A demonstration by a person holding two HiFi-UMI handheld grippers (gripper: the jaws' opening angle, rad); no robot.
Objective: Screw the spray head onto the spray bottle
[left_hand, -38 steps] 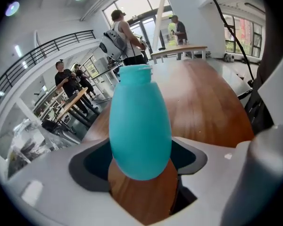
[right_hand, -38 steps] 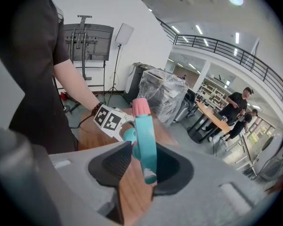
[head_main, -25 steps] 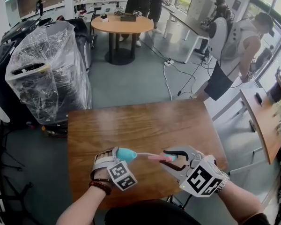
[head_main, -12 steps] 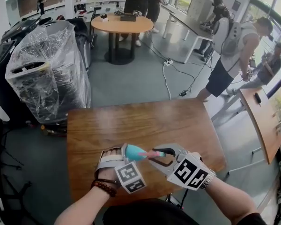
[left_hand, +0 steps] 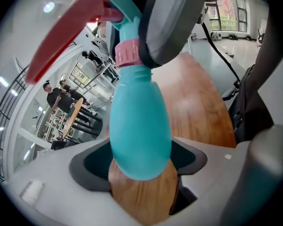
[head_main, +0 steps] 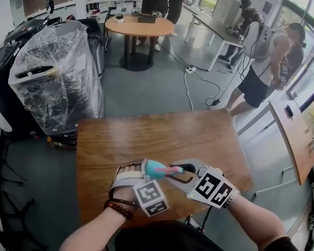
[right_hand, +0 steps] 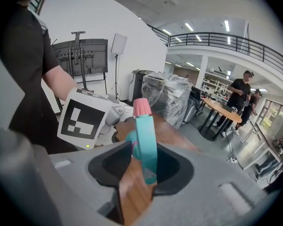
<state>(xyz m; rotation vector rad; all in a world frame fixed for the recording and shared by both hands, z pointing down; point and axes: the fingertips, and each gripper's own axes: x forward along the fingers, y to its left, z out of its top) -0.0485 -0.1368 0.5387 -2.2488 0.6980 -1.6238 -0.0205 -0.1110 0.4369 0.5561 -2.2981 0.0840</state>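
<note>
A long wooden table [head_main: 157, 132] fills the space in front of me in a wide, bright hall. Beyond the table's far left corner stands a machine wrapped in clear plastic [head_main: 55, 80]. Farther back from the table is a round table [head_main: 138, 26] with people beside it. Off the table's far right corner, a person with a backpack [head_main: 259, 61] stands on the grey floor.

I hold both grippers just above the table's near edge, tips turned toward each other. My left gripper [head_main: 145, 167] has its jaws spread wide around the belly of the teal spray bottle [left_hand: 140, 135], and they hold it clear of the tabletop with the neck pointing toward my other hand. My right gripper [head_main: 179, 171] stands about half closed and is clamped on the spray head [right_hand: 145, 135]. The head's pink collar [left_hand: 127, 52] sits at the bottle's neck, and its red trigger [left_hand: 66, 36] sticks out to one side. I cannot tell how far the collar is threaded on.
</note>
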